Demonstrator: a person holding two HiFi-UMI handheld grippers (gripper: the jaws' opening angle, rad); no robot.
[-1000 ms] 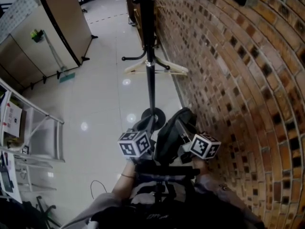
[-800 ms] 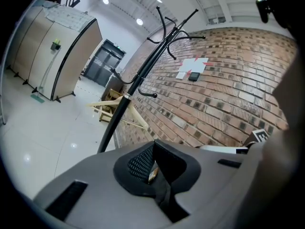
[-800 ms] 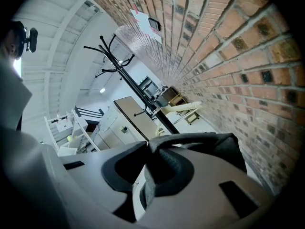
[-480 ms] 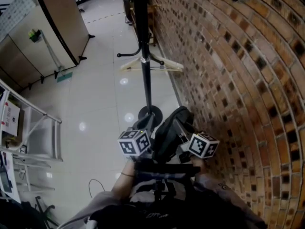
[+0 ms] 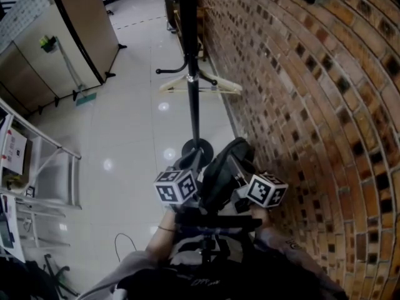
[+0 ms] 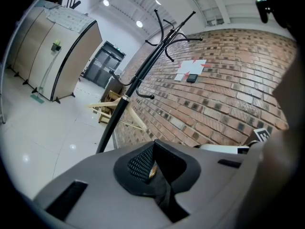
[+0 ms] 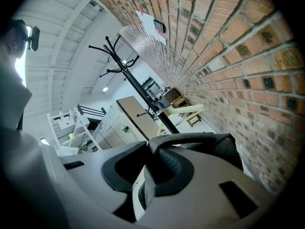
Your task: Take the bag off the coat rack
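A black bag [image 5: 222,172] hangs between my two grippers, close in front of the person's body and away from the hooks of the coat rack [image 5: 193,86]. My left gripper [image 5: 179,185] is shut on a black mesh strap [image 6: 151,168] of the bag. My right gripper [image 5: 262,189] is shut on another strap [image 7: 159,170], and the bag's body [image 7: 212,144] bulges just beyond its jaws. The rack's black pole rises from a round base [image 5: 197,150] right behind the bag. The rack [image 6: 125,99] also shows slanting in both gripper views.
A brick wall [image 5: 300,105] runs close along the right. A wooden hanger [image 5: 200,85] hangs on a low hook of the rack. At the left are a tan cabinet [image 5: 81,30], a broom [image 5: 74,80] and a white metal rack [image 5: 47,167]. The floor is glossy tile.
The head view has shifted a little, so the coat rack sits slightly further left and up. Both grippers and the bag keep the same place and hold.
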